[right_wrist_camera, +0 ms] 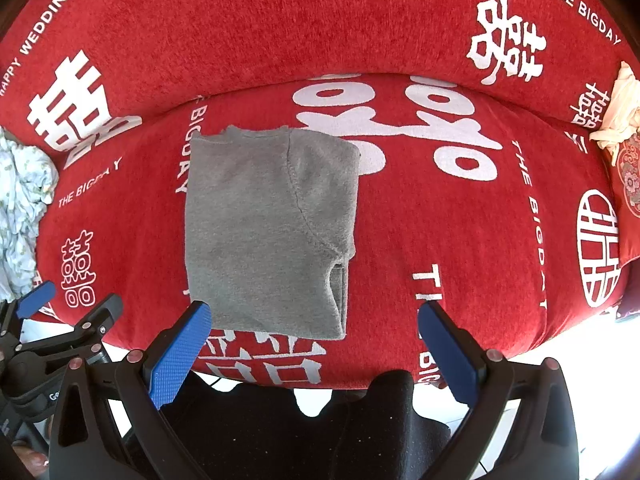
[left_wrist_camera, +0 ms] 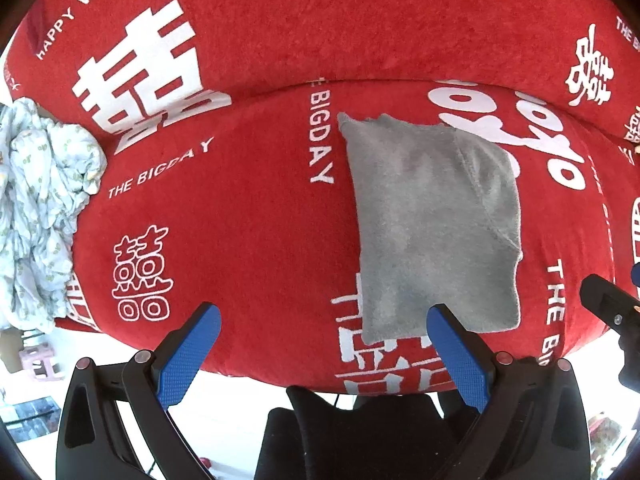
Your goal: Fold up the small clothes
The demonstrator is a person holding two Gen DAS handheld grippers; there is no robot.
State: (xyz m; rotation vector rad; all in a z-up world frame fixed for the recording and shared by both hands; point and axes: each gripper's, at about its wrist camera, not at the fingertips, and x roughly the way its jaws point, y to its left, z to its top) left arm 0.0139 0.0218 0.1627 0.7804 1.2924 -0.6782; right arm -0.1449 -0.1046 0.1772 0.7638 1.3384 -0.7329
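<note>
Two grippers hover over a red sofa seat [left_wrist_camera: 248, 216] covered in white wedding lettering, and both stand with their jaws spread wide and nothing between them. In the left wrist view, the left gripper [left_wrist_camera: 324, 356] sits at the 6 o'clock edge of the frame, its blue-padded fingers [left_wrist_camera: 188, 356] well apart above the front edge of the cushion. A folded grey garment [left_wrist_camera: 436, 224] lies flat on the seat, running from the centre of that view toward 4 o'clock; its near hem reaches down just beside the right-hand pad of the left gripper, though whether the pad touches the cloth cannot be told. A curved seam crosses the upper fold of the garment. At 9 o'clock, a crumpled pale patterned cloth [left_wrist_camera: 40, 208] lies heaped at the end of the cushion, well apart from the grey piece. Part of the right gripper's black frame [left_wrist_camera: 608, 308] shows at 3 o'clock.

In the right wrist view, the right gripper [right_wrist_camera: 316, 356] is at 6 o'clock, and the grey garment [right_wrist_camera: 268, 232] lies left of centre, its near left corner just beside the left-hand blue pad [right_wrist_camera: 180, 356]. The left gripper [right_wrist_camera: 60, 320] appears at 8 o'clock. A cream crumpled cloth [right_wrist_camera: 620, 108] rests at 2 o'clock against the sofa back [right_wrist_camera: 280, 24].
</note>
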